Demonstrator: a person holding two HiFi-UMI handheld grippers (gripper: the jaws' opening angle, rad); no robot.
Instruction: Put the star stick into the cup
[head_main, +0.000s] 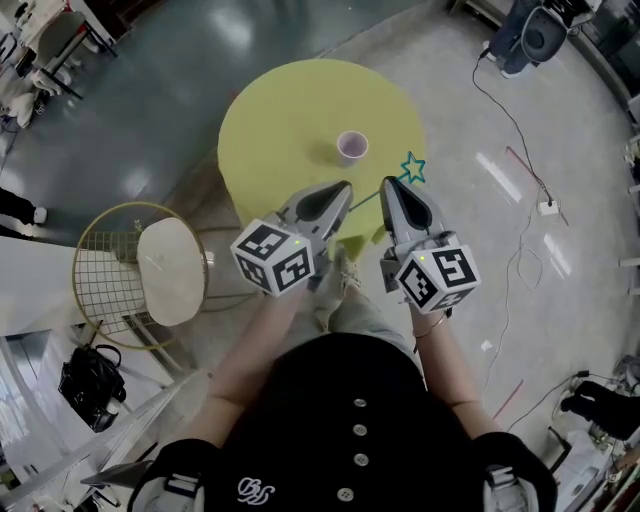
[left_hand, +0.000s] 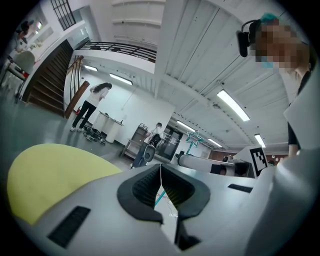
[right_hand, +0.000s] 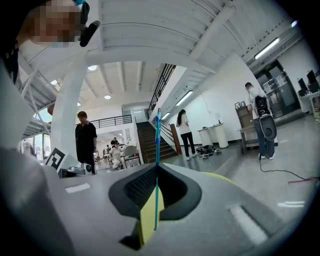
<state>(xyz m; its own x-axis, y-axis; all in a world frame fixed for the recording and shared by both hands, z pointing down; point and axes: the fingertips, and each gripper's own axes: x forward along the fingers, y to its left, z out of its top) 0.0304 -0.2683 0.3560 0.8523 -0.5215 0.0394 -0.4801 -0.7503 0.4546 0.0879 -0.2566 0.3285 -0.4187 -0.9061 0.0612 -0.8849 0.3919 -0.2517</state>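
Observation:
A small pale purple cup (head_main: 351, 147) stands upright on the round yellow table (head_main: 290, 110). The star stick is a thin teal stick (right_hand: 156, 150) topped by an outlined teal star (head_main: 412, 167). My right gripper (head_main: 390, 183) is shut on the stick's lower part and holds it upright at the table's near right edge, to the right of the cup. My left gripper (head_main: 345, 187) is beside it, shut, with nothing between its jaws. In the left gripper view the star (left_hand: 194, 137) shows above the right gripper's white body (left_hand: 200, 161).
A wire-frame stool with a white cushion (head_main: 165, 262) stands left of the table, and a black bag (head_main: 90, 385) lies on the floor below it. Cables (head_main: 520, 140) run across the floor at the right. Several people (right_hand: 184, 130) stand far off.

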